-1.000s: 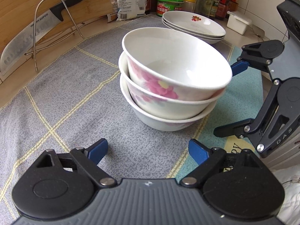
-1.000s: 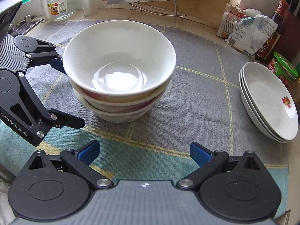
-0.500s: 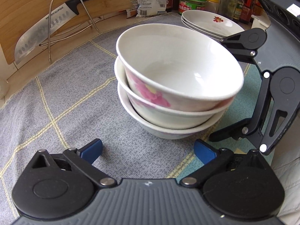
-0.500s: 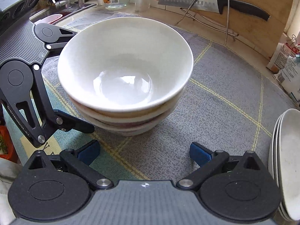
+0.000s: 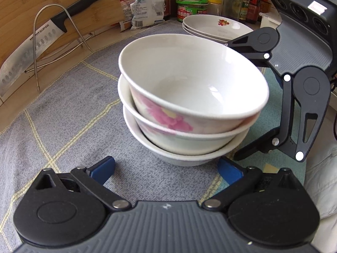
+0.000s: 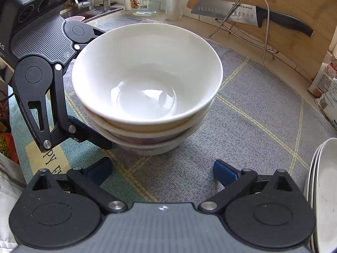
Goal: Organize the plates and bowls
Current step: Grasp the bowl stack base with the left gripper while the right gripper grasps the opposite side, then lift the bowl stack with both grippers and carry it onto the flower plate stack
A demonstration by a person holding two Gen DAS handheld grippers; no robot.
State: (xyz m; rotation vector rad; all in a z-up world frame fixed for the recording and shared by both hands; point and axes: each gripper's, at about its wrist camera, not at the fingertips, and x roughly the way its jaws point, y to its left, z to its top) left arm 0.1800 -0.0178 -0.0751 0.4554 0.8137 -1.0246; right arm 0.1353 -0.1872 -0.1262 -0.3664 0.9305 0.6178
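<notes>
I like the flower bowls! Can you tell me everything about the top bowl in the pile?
The top bowl is glossy white, ceramic by the look of it, with a big pink flower painted on its outside. It is empty and sits upright, leaning slightly, nested inside two similar bowls stacked on the grey checked cloth. Only the bowl beneath can be seen touching it. An open claw waits on either side of the stack, neither holding it.

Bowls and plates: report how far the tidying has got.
Done: three bowls sit nested in one stack on the grey cloth, and the plates are stacked near the jars. In hand: nothing; the left gripper and the right gripper both stand open, one on each side of the bowl stack, gripping nothing. Left: apparently only moving the stacks to wherever they belong, if anywhere.
</notes>
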